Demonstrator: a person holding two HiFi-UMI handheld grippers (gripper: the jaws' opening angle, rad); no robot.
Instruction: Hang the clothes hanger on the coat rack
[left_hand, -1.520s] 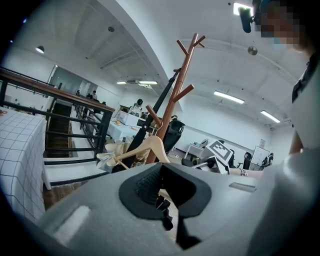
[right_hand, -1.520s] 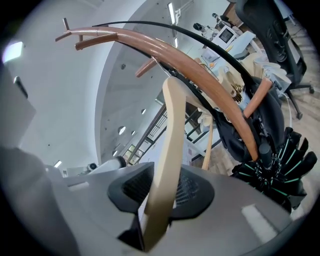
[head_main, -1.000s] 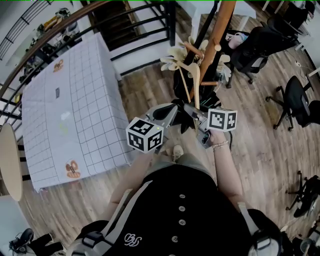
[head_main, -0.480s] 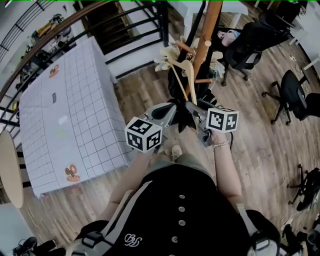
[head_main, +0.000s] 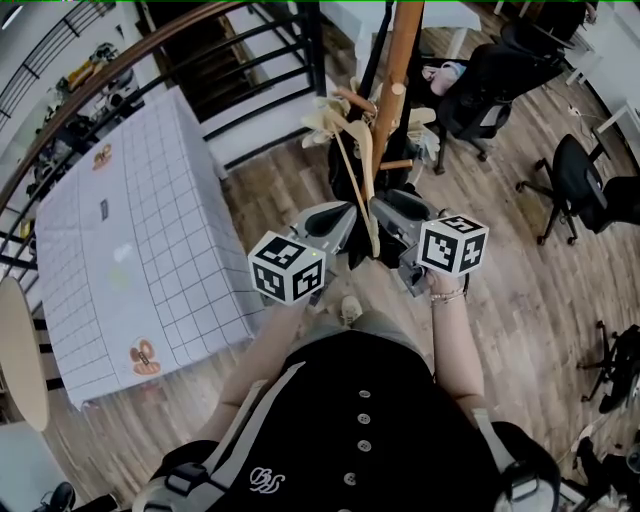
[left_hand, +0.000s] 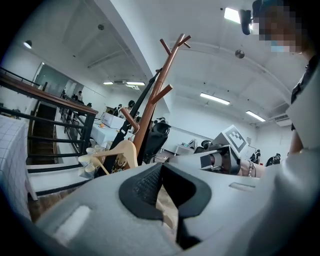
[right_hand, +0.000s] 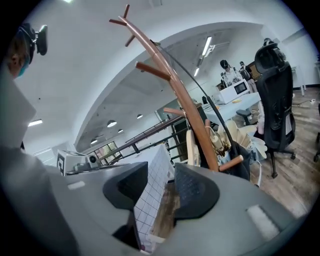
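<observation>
The pale wooden clothes hanger (head_main: 352, 150) is tilted up against the brown coat rack (head_main: 398, 80), its top among the pegs; whether its hook rests on a peg I cannot tell. Its lower arm runs down between my two grippers. My left gripper (head_main: 335, 222) is shut on that arm: in the left gripper view pale wood (left_hand: 167, 210) sits between the pads, and the rest of the hanger (left_hand: 117, 152) rises toward the rack (left_hand: 152, 100). My right gripper (head_main: 393, 215) is beside it, open. Its jaws have just been opening, then closing a little, with nothing between them. Ahead of it stand the rack (right_hand: 185, 105) and hanger (right_hand: 192, 147).
A white gridded table (head_main: 130, 220) stands at the left, with a black railing (head_main: 260, 60) behind it. A dark bag (head_main: 348, 185) hangs low on the rack. Black office chairs (head_main: 490, 70) (head_main: 590, 190) stand to the right on the wooden floor.
Both grippers have risen toward the rack and the hanger has come up closer to the pole. The right gripper's jaws stand clear of the hanger now.
</observation>
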